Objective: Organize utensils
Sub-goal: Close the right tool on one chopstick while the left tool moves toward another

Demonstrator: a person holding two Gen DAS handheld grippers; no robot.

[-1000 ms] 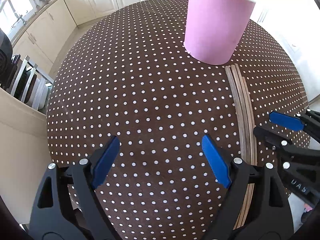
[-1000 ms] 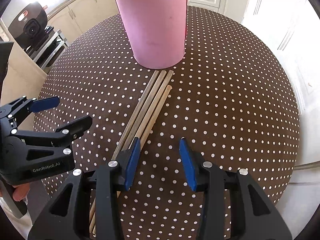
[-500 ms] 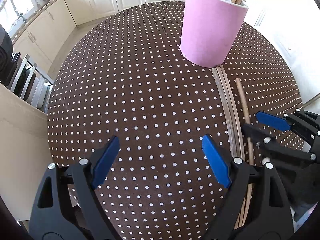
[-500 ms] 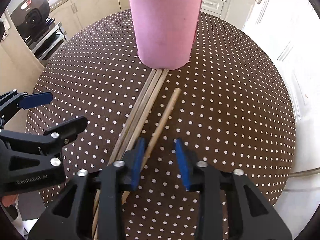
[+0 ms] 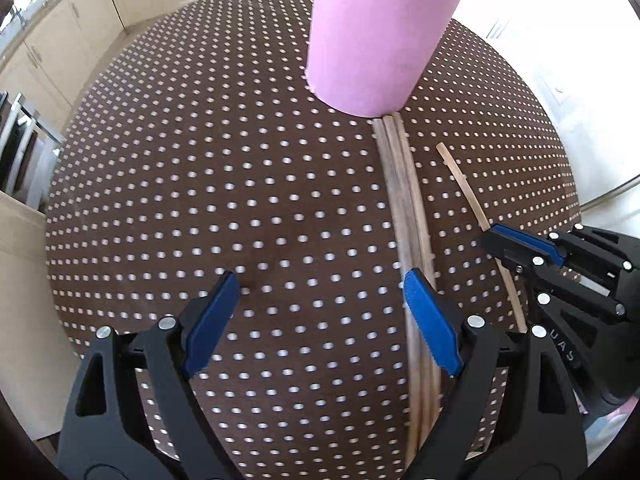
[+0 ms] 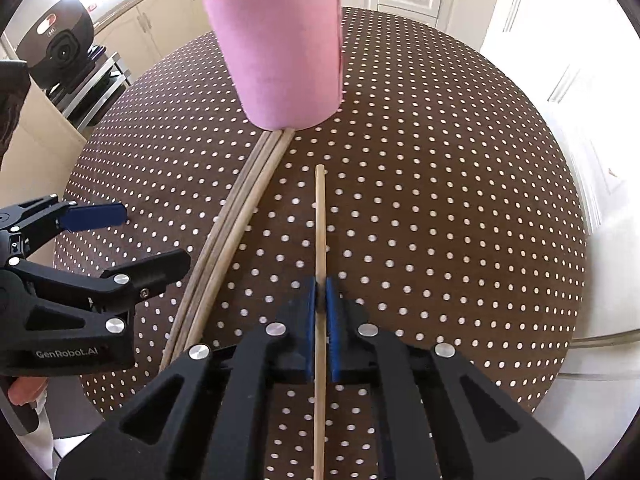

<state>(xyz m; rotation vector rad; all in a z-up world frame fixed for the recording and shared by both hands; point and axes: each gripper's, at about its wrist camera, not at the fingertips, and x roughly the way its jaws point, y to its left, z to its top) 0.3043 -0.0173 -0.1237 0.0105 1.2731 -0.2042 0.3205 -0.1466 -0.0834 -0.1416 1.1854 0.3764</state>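
A pink cup (image 6: 284, 60) holding several wooden sticks stands on the round brown dotted table (image 6: 440, 200); it also shows in the left wrist view (image 5: 376, 36). Three wooden chopsticks (image 6: 236, 220) lie side by side, their far ends touching the cup's base; they also show in the left wrist view (image 5: 404, 208). My right gripper (image 6: 320, 300) is shut on a single chopstick (image 6: 319, 216), which points toward the cup; both show in the left wrist view, gripper (image 5: 504, 248), chopstick (image 5: 464, 184). My left gripper (image 5: 320, 308) is open and empty, left of the three chopsticks, and shows in the right wrist view (image 6: 132, 236).
Cream kitchen cabinets (image 5: 80, 36) line the far side. A black appliance (image 6: 56, 40) sits on a metal rack beyond the table's left edge. A white floor or wall area (image 6: 580, 100) lies to the right of the table.
My right gripper has closed on one chopstick and pulled it away from the other three. The left gripper has drifted slightly toward the cup and stays open.
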